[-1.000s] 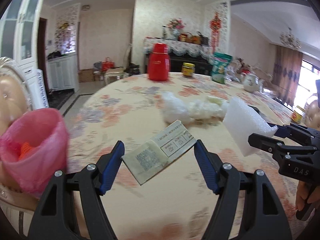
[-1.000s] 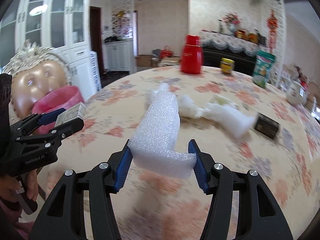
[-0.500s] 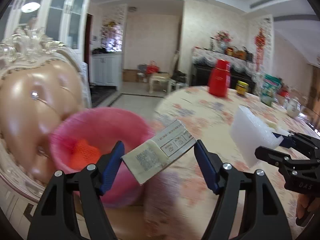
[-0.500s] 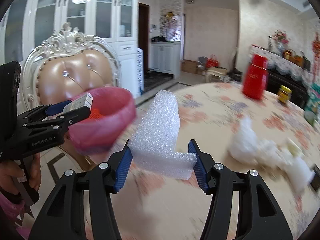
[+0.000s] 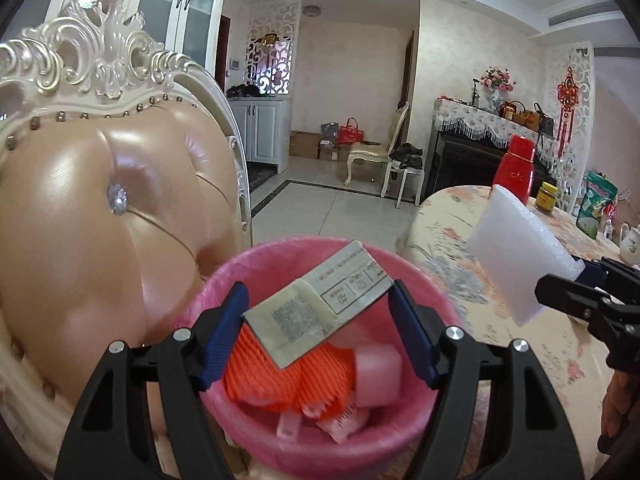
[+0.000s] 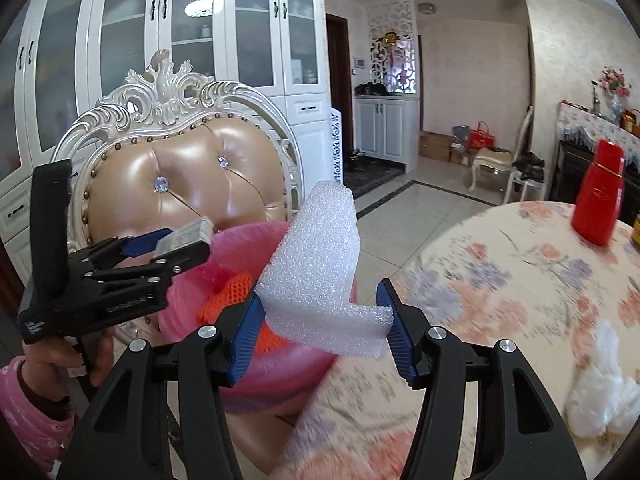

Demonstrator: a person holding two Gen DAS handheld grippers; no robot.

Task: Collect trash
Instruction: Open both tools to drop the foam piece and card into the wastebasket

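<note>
A flattened paper carton [image 5: 316, 304] is clamped in the left gripper [image 5: 318, 332] above the pink-lined bin [image 5: 240, 412]. White foam packing [image 6: 320, 276] is gripped by the right gripper [image 6: 320, 328] beside the bin, at the desk [image 6: 500, 280] edge.

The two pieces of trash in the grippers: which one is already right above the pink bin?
The flat printed carton in the left gripper; it hangs over the pink bin. The white foam, in the right gripper, is beside it.

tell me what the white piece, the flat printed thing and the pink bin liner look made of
White piece: looks like expanded foam packing, matte, with a fine bubbly grain.
Flat printed thing: likely a flattened thin cardboard box, dull beige, printed with text and a code, creased.
Pink bin liner: seems thin plastic film, slightly glossy and wrinkled over the rim.
</note>
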